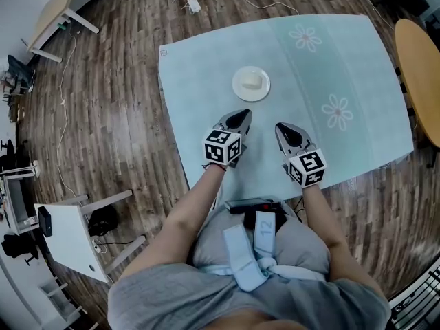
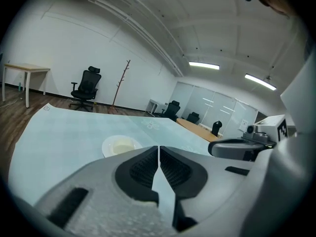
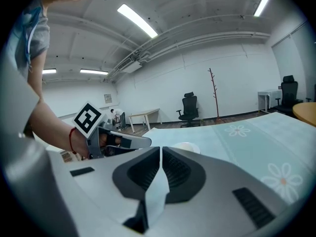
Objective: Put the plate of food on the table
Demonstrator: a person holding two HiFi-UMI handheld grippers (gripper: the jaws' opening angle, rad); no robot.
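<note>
Left gripper [image 1: 240,119] and right gripper [image 1: 286,132] show jaws together in own views; head view sets plate [image 1: 238,87] beyond.

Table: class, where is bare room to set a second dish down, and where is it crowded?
Bare: the table strip left of the plate, and the right half around the flower prints. Crowded: near edge, at the left gripper and right gripper.
</note>
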